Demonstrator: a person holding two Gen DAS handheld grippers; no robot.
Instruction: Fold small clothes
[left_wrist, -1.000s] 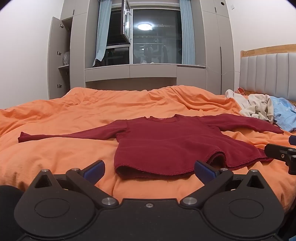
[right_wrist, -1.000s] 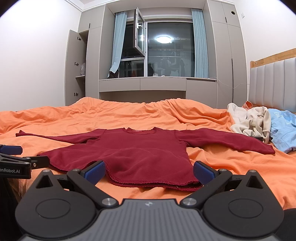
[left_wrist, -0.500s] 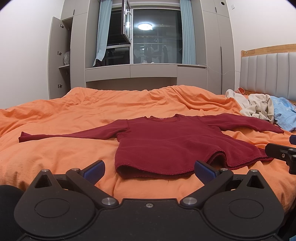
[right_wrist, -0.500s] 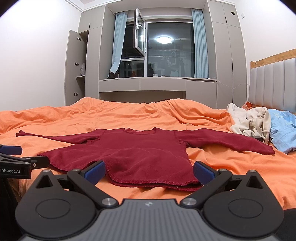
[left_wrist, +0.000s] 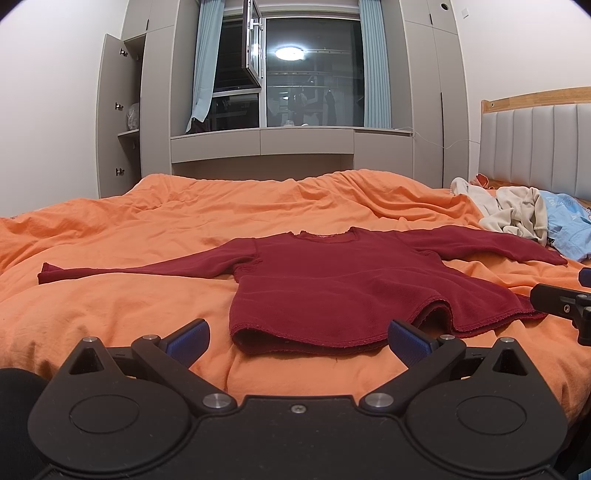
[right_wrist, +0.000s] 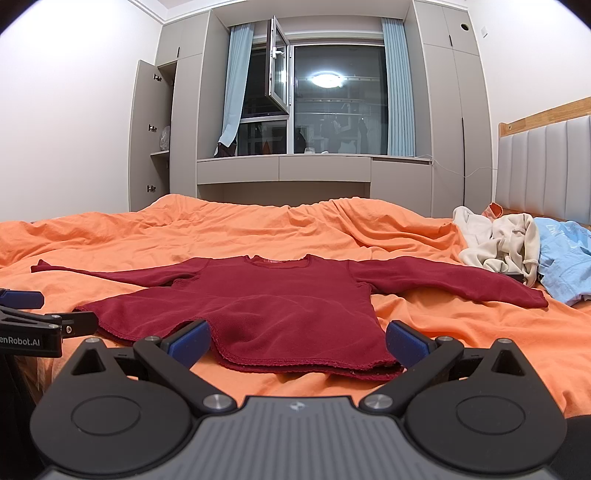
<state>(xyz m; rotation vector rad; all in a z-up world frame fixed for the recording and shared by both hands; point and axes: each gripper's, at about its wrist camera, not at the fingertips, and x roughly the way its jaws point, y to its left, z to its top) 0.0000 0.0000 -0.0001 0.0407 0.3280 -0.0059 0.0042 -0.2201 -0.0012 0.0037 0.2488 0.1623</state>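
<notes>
A red shirt (left_wrist: 332, 291) lies flat on the bed (left_wrist: 147, 295), on its orange cover, sleeves stretched out to both sides and hem toward the cameras, one hem corner rumpled up. The left gripper (left_wrist: 297, 338) and right gripper (right_wrist: 297, 338) hover just short of the hem, each with jaws spread wide and gripping nothing. A heap of cream and blue clothes (right_wrist: 517, 251) sits near the headboard (right_wrist: 546, 166), just beyond the shirt's right sleeve.
</notes>
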